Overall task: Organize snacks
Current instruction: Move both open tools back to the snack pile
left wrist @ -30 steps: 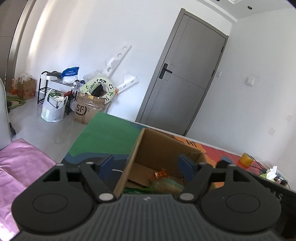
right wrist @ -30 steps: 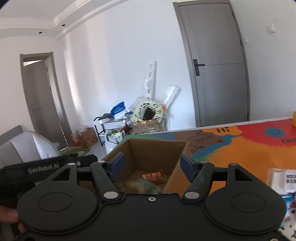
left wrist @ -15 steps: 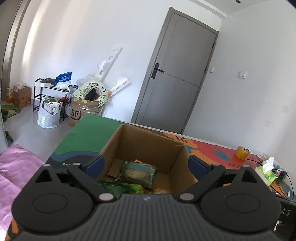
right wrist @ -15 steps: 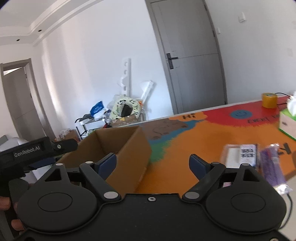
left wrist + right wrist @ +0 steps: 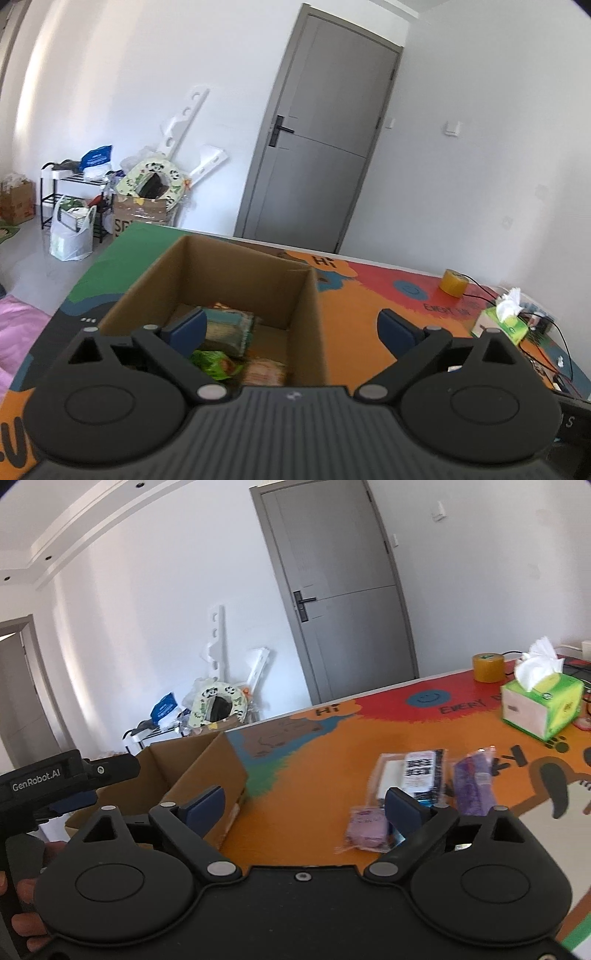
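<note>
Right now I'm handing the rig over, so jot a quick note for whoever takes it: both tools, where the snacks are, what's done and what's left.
Left tool: open, empty, over the box.
Right tool: jaws opening, nothing between them, over the table between the box and the loose packets.
Done: several snack packs lie in the box.
Left: white packet, purple packet and pink packet on the table, to the box's right. The tissue box and tape roll sit farther back.
</note>
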{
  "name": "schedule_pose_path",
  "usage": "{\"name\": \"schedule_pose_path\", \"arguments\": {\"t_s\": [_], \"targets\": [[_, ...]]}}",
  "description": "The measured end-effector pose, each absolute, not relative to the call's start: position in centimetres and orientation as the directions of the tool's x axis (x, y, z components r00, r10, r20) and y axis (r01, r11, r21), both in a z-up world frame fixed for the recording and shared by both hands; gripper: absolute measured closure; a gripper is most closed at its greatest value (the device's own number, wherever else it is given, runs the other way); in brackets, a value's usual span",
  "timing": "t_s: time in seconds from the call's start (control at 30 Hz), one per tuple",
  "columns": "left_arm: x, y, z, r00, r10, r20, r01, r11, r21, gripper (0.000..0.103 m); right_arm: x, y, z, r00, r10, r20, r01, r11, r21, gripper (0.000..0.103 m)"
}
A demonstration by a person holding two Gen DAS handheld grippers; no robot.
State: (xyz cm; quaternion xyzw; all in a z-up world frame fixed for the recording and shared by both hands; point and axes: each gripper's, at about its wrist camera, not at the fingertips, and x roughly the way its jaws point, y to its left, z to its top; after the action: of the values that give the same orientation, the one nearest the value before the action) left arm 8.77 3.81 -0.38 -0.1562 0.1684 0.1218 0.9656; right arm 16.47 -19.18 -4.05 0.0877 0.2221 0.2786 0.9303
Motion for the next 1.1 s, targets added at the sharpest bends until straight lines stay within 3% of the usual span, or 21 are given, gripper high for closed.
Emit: {"name": "schedule_pose_path", "arguments": {"t_s": [0.27, 1.1], "targets": [[9.6, 1.5, -0.2, 0.924, 0.142, -0.354, -0.238, 0.94, -0.243, 0.001, 16.6, -21.9, -4.2, 0.777, 0.519, -0.358, -0.433, 0.852, 0.295, 0.0], [13.5, -4.6, -2.0, 0.917, 0.014, -0.399, -0.106, 0.972, -0.209, 0.001, 18.2, -28.7, -6.9, 0.831, 0.409, -0.378, -0.28, 0.894, 0.35, 0.0]]}}
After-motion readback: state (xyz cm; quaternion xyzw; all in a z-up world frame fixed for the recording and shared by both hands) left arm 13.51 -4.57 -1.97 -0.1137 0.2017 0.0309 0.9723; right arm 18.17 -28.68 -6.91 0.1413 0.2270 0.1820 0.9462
